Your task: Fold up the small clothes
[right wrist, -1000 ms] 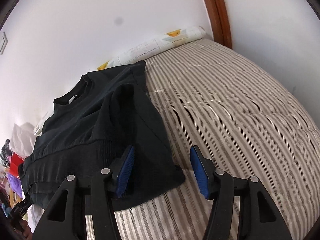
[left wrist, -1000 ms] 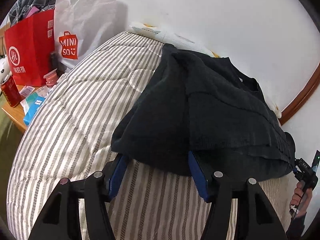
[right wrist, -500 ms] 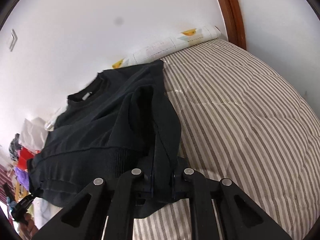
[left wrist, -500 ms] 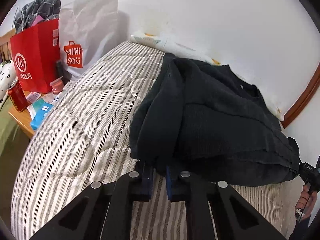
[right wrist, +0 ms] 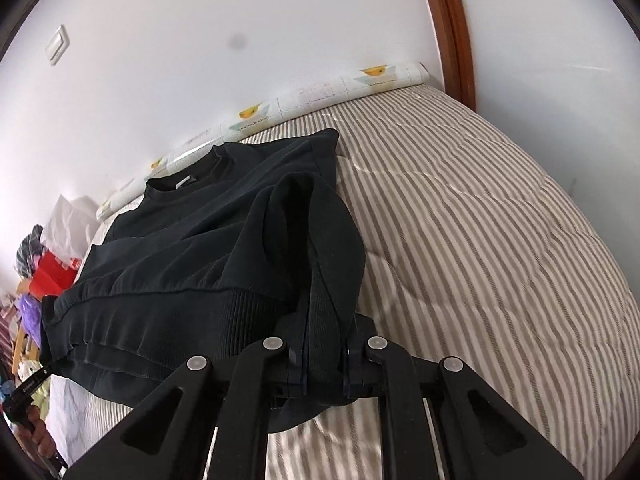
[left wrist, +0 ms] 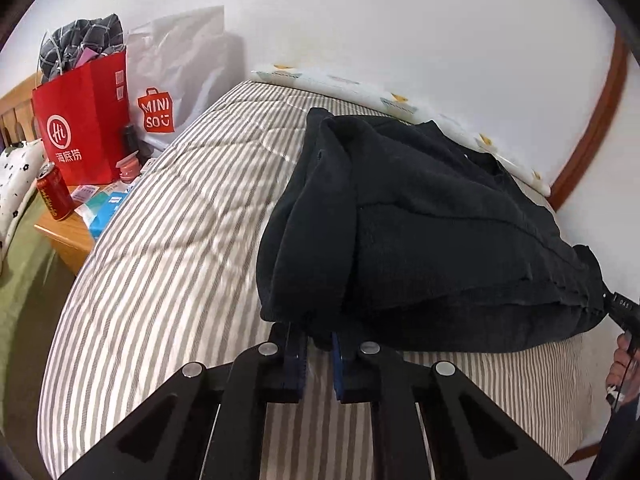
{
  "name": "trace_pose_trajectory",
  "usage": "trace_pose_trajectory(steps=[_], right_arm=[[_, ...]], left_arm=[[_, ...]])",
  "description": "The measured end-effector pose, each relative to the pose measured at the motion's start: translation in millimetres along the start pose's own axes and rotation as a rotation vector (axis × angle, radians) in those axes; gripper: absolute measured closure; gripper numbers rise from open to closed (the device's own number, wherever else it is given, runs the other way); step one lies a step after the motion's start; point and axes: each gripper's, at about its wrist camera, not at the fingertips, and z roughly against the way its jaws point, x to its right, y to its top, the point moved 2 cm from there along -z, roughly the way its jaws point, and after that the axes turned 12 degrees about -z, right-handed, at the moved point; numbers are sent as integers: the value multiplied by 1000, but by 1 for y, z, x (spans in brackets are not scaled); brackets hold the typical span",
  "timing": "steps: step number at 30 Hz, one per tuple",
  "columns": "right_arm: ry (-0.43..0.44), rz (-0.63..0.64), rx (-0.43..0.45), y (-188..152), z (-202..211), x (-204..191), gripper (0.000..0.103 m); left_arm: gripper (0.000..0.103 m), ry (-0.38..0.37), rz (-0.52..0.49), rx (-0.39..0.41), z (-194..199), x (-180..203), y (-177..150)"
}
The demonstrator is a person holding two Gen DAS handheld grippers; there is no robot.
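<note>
Black sweatshirt (left wrist: 432, 216) lying on the striped bed (left wrist: 168, 248), sleeves folded in, its near hem raised off the quilt. The hem's left corner is pinched between the closed fingers of the left gripper (left wrist: 318, 344); the right corner is pinched by the right gripper (right wrist: 324, 354). For a clean fold, both corners are best carried level and together toward the collar (right wrist: 180, 178), the hem kept taut between them, and set down on the shoulders before the fingers are opened.
</note>
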Motion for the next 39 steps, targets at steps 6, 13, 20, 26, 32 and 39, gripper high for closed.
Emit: trace_pose_trajectory(steps=[6,13,20,26,32,39], right_arm=[[-17,2,10,-17,25,22,92],[-91,48,56,-24,45,20,89],[-61,130,147,-28,91,-9,72],[-58,171,77,-43,65,-21,69],[-46,103,9,-48,34,-12,69],[-66,126,51,-47,27,-18,88]], left_arm=[[93,-26,-25,-5,15,14,-20],[90,-18,-59,-12,21,19,-25],[84,-14,-68,50,49,17,-25],[56,-62,-94,116,65,24,-23],[57,-107,-106,88,40,40,-8],[59,-155,-55,11,-5,43,8]])
